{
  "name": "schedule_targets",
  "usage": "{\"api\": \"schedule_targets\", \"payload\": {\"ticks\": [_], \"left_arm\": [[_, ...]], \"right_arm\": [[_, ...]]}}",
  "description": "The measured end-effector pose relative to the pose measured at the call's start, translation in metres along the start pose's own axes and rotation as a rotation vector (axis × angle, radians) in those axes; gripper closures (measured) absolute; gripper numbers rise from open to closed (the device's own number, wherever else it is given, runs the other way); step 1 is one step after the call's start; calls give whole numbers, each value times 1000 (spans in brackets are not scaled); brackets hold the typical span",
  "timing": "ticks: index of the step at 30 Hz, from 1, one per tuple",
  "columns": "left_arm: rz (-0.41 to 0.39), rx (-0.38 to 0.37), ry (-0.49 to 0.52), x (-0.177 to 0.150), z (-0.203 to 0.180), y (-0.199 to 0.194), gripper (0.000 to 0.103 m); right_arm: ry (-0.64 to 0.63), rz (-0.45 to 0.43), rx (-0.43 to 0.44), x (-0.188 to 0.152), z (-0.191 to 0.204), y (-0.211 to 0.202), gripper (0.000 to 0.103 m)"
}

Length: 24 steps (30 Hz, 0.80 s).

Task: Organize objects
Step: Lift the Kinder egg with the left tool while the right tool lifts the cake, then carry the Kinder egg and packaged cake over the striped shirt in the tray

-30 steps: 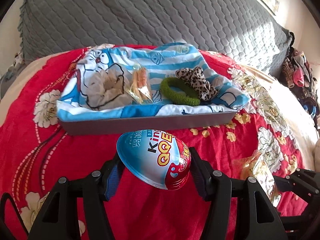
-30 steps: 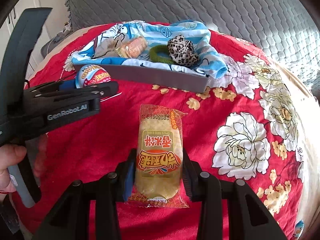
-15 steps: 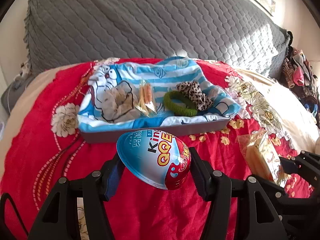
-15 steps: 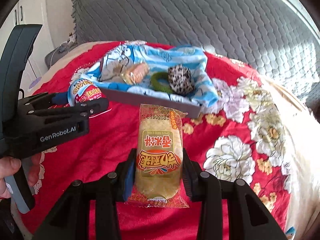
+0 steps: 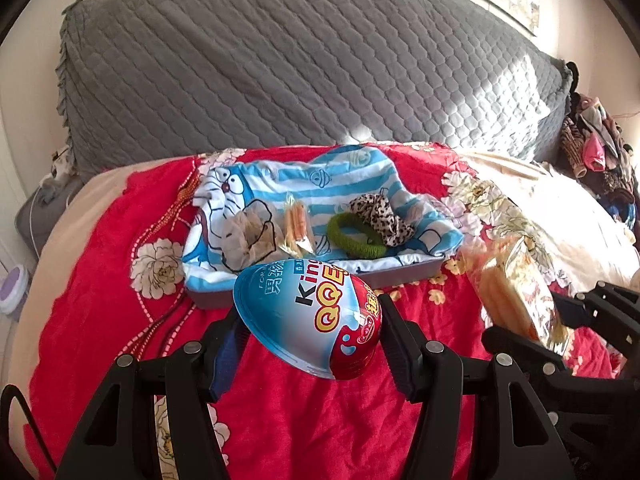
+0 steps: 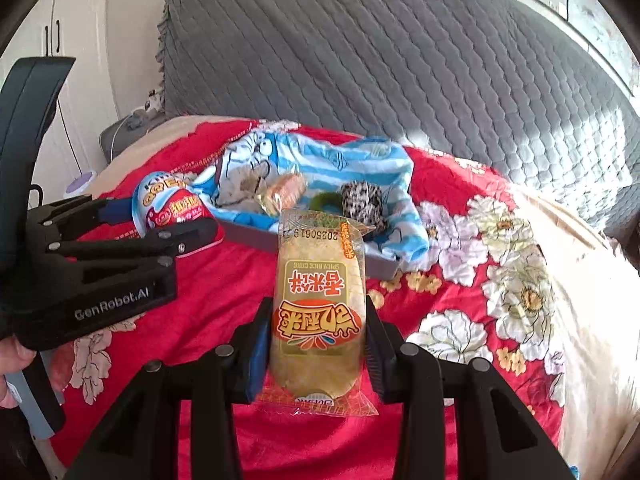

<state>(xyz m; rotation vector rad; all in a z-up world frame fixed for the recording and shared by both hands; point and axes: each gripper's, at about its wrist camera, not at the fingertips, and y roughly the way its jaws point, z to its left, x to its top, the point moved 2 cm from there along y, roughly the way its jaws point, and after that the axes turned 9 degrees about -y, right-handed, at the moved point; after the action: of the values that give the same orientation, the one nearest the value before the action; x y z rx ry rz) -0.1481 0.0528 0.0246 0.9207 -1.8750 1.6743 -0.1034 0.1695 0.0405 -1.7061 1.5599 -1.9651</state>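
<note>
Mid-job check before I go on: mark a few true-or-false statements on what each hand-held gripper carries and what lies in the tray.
1. The left hand-held gripper grips a blue and red egg-shaped pack. True.
2. The right hand-held gripper is empty. False: it clamps a yellow rice snack packet.
3. A green hair tie lies in the grey tray. True.
4. The leopard scrunchie lies on the red bedspread. False: it sits in the tray on the cartoon cloth.
</note>
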Motion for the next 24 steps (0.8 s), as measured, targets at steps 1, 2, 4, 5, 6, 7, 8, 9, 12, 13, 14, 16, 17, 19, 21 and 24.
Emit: {"api": "schedule_targets", "payload": {"ticks": [1, 2, 4, 5, 6, 7, 8, 9, 12, 13, 14, 16, 17, 19, 21, 24], "left_arm": [[-7, 3, 3, 1, -1, -3, 40], [-10, 3, 6, 2, -2, -4, 40], [-19, 3, 9, 5, -3, -8, 40], [-22, 4, 11, 7, -4, -10, 40], [-26, 5, 12, 8, -4, -11, 40], [-31, 6, 13, 10, -5, -13, 40], [-36, 8, 14, 11, -6, -14, 40], [-42, 10, 14, 14, -6, -16, 40], [-52, 11, 11, 19, -6, -19, 40], [-55, 10, 11, 21, -7, -20, 40], [-57, 10, 13, 23, -7, -20, 40], [-67, 10, 14, 28, -9, -21, 40], [-70, 9, 14, 30, -9, -22, 40], [-80, 9, 16, 35, -9, -23, 40], [-88, 13, 23, 40, -10, -22, 40], [-90, 17, 18, 46, -10, -19, 40]], "right_arm": [[-1, -7, -3, 1, 0, -2, 62], [-2, -19, -8, 5, 0, -5, 62], [0, -42, -13, 9, -2, -10, 62], [3, -56, -16, 13, -3, -14, 62], [2, -62, -16, 15, -4, -16, 62], [1, -73, -21, 18, -4, -18, 62], [2, -84, -28, 21, -5, -21, 62], [1, -91, -30, 24, -5, -23, 62], [0, -123, -43, 35, -8, -30, 62], [-1, -133, -44, 39, -9, -32, 62], [-1, -145, -46, 43, -10, -34, 62], [-3, -161, -49, 48, -11, -37, 62], [-2, -169, -54, 51, -11, -38, 62], [3, -179, -58, 53, -13, -40, 62], [9, -183, -60, 53, -14, -39, 62], [20, -186, -62, 55, -18, -37, 62]]}}
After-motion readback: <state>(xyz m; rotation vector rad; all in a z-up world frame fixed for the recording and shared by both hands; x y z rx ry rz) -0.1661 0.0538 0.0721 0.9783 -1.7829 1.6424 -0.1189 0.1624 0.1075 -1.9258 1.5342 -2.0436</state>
